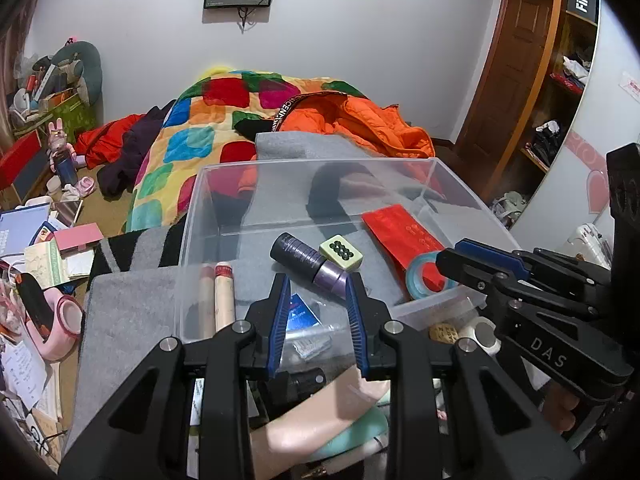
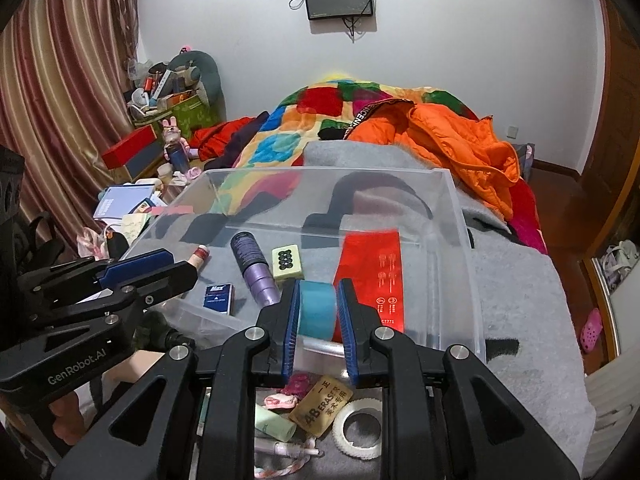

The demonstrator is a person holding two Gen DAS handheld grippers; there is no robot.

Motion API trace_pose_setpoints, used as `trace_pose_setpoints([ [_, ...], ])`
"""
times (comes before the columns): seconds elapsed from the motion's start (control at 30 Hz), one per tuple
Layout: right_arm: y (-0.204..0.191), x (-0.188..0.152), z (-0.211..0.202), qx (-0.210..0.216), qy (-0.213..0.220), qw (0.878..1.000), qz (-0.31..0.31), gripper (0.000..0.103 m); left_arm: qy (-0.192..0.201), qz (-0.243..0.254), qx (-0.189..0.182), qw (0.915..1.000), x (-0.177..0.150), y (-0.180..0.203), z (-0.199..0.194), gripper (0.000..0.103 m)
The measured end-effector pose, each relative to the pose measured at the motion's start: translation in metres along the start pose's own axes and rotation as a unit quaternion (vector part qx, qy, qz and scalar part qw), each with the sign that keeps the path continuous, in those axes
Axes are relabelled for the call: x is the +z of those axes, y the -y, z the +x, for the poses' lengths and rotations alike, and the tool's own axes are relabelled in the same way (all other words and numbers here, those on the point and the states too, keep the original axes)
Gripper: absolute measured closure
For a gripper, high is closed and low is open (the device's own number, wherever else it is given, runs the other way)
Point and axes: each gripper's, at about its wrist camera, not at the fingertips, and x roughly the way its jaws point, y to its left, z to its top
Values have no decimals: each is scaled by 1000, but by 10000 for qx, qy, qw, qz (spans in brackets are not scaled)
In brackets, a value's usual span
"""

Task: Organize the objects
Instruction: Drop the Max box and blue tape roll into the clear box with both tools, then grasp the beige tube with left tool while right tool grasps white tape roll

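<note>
A clear plastic bin [image 1: 224, 184] [image 2: 460, 216] stands on a grey blanket. In it lie a purple and black tube [image 1: 308, 262] [image 2: 256, 268], a green mahjong tile [image 1: 341, 252] [image 2: 286, 262], a red packet [image 1: 404, 232] [image 2: 372, 276], a blue staples box [image 1: 298, 314] [image 2: 218, 298] and a cream tube [image 1: 224, 296]. My right gripper [image 2: 318, 304] is shut on a teal tape roll [image 2: 318, 308] [image 1: 420, 276] just inside the bin's near wall. My left gripper [image 1: 316, 302] is open and empty above the bin's near left part.
In front of the bin lie a white tape roll [image 2: 358, 428], a brown eraser [image 2: 322, 404], a pale green tube [image 2: 274, 422] and pink bits. Beyond it are a patchwork quilt [image 1: 208, 128] and an orange jacket [image 2: 460, 140]. Clutter fills the floor at left [image 1: 44, 248].
</note>
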Motion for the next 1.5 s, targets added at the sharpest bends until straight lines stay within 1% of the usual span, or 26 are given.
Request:
trace_pose_setpoints([
  [0.1, 0, -2, -5, -22, 32, 10000, -9, 76, 41, 7, -1, 10000, -1, 1, -6, 70],
  [0.2, 2, -4, -14, -3, 88, 10000, -15, 75, 134, 40, -7, 9999, -2, 4, -17, 67],
  [0.27, 4, -5, -21, 1, 136, 9999, -12, 73, 214, 76, 6, 9997, -2, 5, -24, 62],
  [0.33, 6, -7, -29, -6, 194, 9998, 0, 70, 323, 119, 63, 9994, -2, 6, -33, 51],
  [0.4, 9, -9, -36, -39, 271, 9996, 2, 64, 417, 167, 123, 9989, -4, 6, -42, 49],
  [0.47, 11, -12, -43, -101, 332, 9994, -14, 62, 438, 203, 147, 9987, -7, 5, -47, 49],
  [0.67, 17, -25, -57, -214, 355, 9991, -74, 57, 327, 346, 236, 9986, -21, 3, -52, 44],
  [0.83, 26, -39, -55, -364, 205, 9991, -65, 56, 55, 302, 230, 9993, -37, -2, -42, 43],
  [0.97, 33, -52, -49, -359, -29, 9994, -5, 56, -89, 264, 206, 9994, -48, -5, -36, 43],
  [1.13, 34, -67, -36, -295, -338, 9990, -67, 56, -276, 208, 173, 9993, -63, -12, -28, 37],
  [1.2, 33, -71, -29, -261, -471, 9985, -65, 56, -295, 287, 196, 9990, -68, -10, -28, 34],
  [1.3, 33, -75, -20, -114, -606, 9981, 9, 56, -368, 423, 214, 9982, -72, -5, -26, 34],
  [1.4, 28, -77, -16, -114, -646, 9978, -37, 56, -377, 525, 284, 9975, -75, -3, -25, 33],
  [1.5, 25, -77, -15, -133, -614, 9980, -94, 56, -384, 506, 233, 9977, -77, -5, -24, 31],
])
